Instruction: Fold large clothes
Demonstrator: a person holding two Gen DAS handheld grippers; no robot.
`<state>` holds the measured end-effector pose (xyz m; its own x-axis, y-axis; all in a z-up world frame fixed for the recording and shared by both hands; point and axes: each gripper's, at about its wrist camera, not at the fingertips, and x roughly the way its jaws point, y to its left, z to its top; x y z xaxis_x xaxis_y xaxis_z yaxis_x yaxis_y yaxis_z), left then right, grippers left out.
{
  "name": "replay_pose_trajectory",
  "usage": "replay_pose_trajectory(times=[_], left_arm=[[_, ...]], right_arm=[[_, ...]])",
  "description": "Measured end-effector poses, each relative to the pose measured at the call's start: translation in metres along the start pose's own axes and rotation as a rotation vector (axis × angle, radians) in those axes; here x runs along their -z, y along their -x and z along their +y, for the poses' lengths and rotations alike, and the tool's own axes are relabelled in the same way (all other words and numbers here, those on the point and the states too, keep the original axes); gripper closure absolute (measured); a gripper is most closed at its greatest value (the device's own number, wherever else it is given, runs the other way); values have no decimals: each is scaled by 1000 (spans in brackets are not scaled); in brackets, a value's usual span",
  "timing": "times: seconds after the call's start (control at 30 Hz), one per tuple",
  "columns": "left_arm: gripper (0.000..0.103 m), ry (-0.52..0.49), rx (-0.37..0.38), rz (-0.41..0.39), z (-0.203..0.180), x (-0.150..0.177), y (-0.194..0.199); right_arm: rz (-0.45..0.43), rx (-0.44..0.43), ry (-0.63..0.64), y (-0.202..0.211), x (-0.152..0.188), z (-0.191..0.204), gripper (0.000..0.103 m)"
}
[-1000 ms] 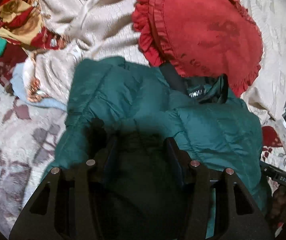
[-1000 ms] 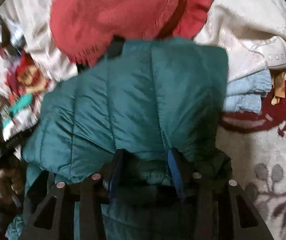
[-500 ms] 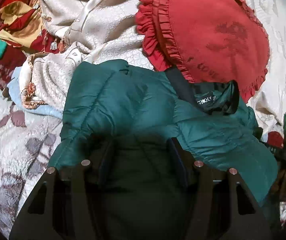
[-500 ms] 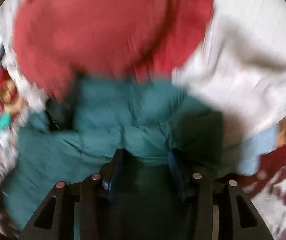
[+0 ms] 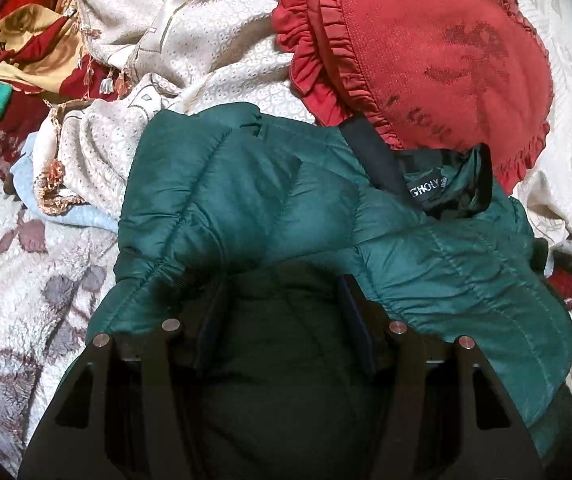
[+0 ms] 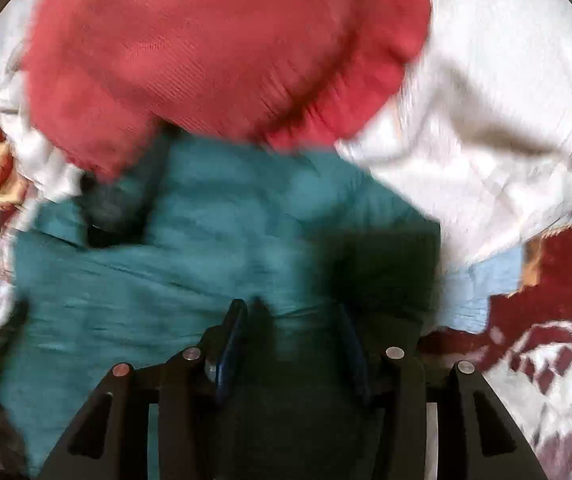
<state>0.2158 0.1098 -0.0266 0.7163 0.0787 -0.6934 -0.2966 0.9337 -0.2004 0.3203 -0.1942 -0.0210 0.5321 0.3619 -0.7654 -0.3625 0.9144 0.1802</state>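
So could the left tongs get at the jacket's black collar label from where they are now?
Probably yes. The left tongs sit spread over the green puffer jacket, and the collar label lies exposed straight ahead; only the red frilled cushion crowds in just beyond it.

Two close downward wrist views from opposite sides, both on the green jacket [image 5: 246, 208] [image 6: 214, 248] and red cushion [image 5: 425, 60] [image 6: 206, 48].

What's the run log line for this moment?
left gripper: open over green jacket | right gripper: open, blurred | collar against red pillow
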Motion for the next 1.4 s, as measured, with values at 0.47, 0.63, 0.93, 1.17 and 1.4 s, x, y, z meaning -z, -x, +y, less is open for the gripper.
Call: replay_pose_trajectory(times=[0.47,0.63,0.93,1.17,1.4], left_arm=[[15,-67,5,-75,-2,1,85],[14,-89,-8,205,3,21,39],[14,-86,32,73,77,32,142],[14,-81,95,215,107,106,159],[10,-96,166,231,103,164,164]], right_arm=[[21,-179,142,43,63,68,7],[194,-52,111,4,79,43,6],[7,-111,164,131,106,-2,7],[108,-150,14,156,199,-55,7],[146,-316,-141,156,274,-67,7]])
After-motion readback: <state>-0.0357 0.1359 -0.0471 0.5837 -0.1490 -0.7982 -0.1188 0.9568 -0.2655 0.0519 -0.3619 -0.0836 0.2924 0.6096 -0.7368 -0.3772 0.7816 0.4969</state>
